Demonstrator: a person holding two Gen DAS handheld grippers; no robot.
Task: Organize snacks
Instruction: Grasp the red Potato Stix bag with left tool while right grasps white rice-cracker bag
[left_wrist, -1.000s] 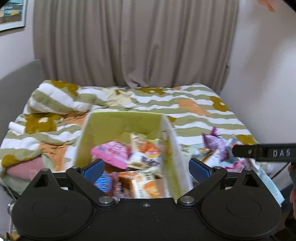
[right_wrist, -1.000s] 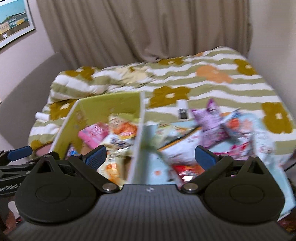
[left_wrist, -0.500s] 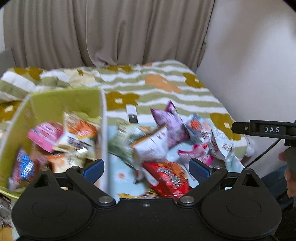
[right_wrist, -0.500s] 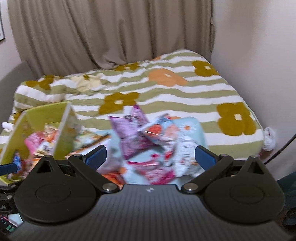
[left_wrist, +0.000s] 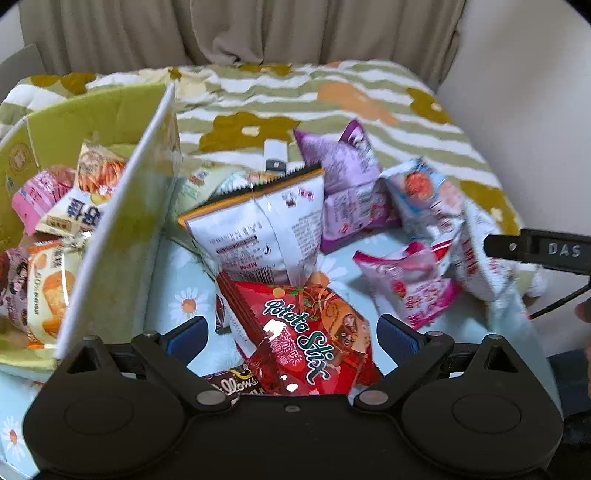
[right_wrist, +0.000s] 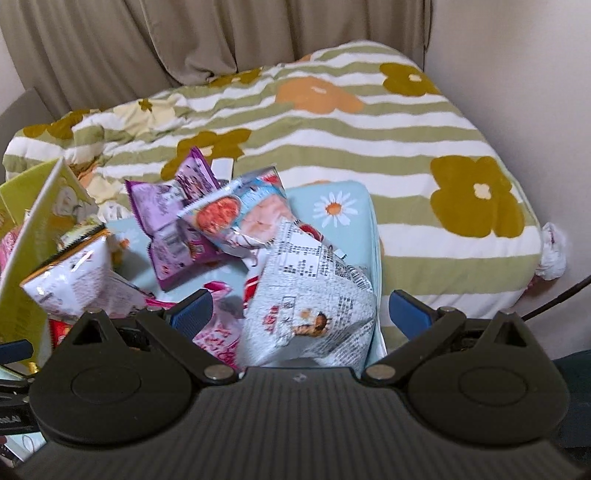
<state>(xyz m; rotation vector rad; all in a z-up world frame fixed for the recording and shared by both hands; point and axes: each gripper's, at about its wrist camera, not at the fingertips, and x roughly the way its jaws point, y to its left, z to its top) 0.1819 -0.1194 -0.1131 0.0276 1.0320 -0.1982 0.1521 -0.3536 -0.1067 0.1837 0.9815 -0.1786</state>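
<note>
A pile of snack bags lies on a light blue daisy cloth (left_wrist: 184, 280) on the bed. My left gripper (left_wrist: 291, 334) is open, its fingers on either side of a red Potato Stick bag (left_wrist: 306, 343). Behind that stands a white bag with an orange edge (left_wrist: 258, 229), then a purple bag (left_wrist: 343, 177). A green cardboard box (left_wrist: 110, 206) at the left holds several snack packs. My right gripper (right_wrist: 301, 314) is open, its fingers on either side of a white printed bag (right_wrist: 310, 291); the purple bag (right_wrist: 170, 210) lies beyond.
The bed carries a green-striped flowered quilt (right_wrist: 369, 122). A wall (right_wrist: 517, 74) stands close on the right and a curtain (right_wrist: 221, 33) behind. The right gripper's body (left_wrist: 539, 251) juts into the left wrist view. A cable (right_wrist: 557, 295) hangs at the right.
Both grippers swung right, from over the green box to over the loose pile, and came lower and closer to the bags. Both stayed open.
</note>
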